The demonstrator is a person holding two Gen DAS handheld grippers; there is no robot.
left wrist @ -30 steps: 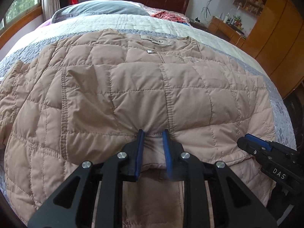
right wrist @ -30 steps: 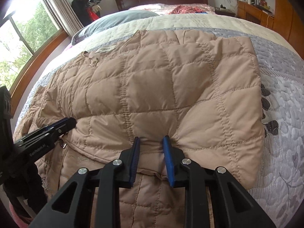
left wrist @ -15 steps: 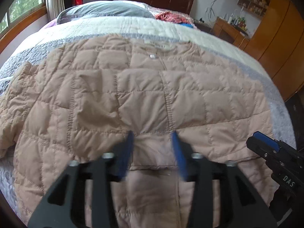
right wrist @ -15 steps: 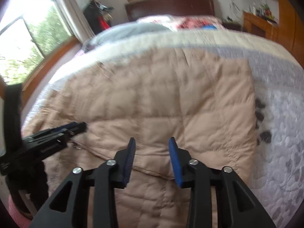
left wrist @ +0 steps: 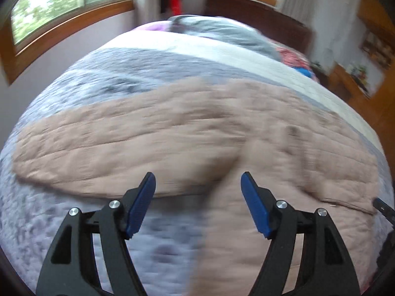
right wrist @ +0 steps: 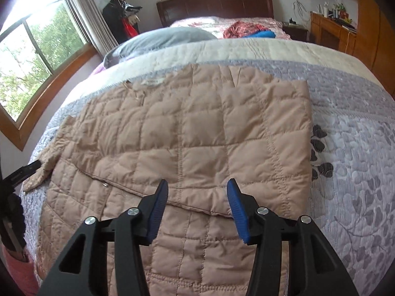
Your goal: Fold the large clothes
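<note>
A beige quilted jacket [right wrist: 197, 128] lies spread on the bed, its right side folded over the middle. My right gripper [right wrist: 197, 182] hovers over the folded flap's near edge, jaws opening, pads clear of the cloth. The left wrist view is blurred by motion. There my left gripper [left wrist: 197, 176] is above where the outstretched sleeve [left wrist: 98, 138] meets the jacket body [left wrist: 284, 148], jaws opening with nothing pinched. A left fingertip [right wrist: 27, 169] shows by the sleeve cuff [right wrist: 42, 172] in the right wrist view.
The bed's grey-lilac quilt [right wrist: 345, 148] extends right of the jacket. A grey pillow [right wrist: 167, 39], red and blue clothes [right wrist: 249, 30] and a dark headboard [right wrist: 214, 5] lie beyond. Windows line the left wall; a wooden desk [right wrist: 330, 29] stands far right.
Both grippers have let go of the jacket's folded edge and opened. The left one has swung left to the sleeve; the right one has lifted slightly.
</note>
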